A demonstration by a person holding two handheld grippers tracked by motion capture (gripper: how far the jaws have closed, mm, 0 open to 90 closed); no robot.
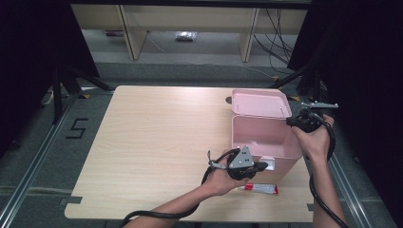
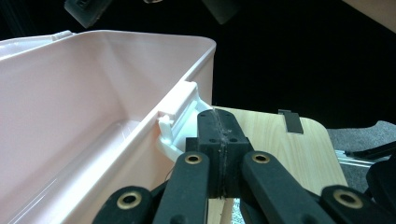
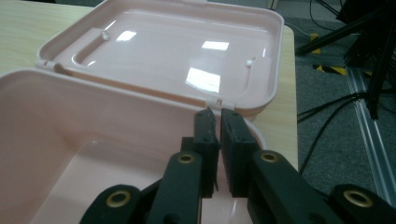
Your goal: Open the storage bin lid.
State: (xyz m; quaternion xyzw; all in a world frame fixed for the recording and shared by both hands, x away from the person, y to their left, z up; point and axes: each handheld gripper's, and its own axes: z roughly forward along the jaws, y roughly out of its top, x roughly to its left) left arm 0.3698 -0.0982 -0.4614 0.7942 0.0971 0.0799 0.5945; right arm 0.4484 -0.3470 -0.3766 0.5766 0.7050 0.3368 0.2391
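A pink plastic box [image 1: 266, 135] stands open at the table's right side, its lid [image 1: 260, 103] laid back flat behind it. My left gripper [image 1: 264, 166] is at the box's front wall, beside the white latch [image 2: 180, 105]. Its jaws [image 2: 218, 119] are shut flat together with nothing between them. My right gripper [image 1: 293, 121] hovers at the box's back right corner, near the hinge [image 3: 219, 101]. Its pads [image 3: 218, 115] stand a narrow gap apart, empty, just above the rim. The box's inside [image 3: 70, 140] looks bare. The lid [image 3: 187, 51] lies beyond.
A small red and white tube [image 1: 259, 189] lies on the wooden table [image 1: 157, 142] in front of the box, under my left hand. Black stands [image 1: 62, 85] flank the table. Cables [image 3: 336, 107] run on the floor at the right.
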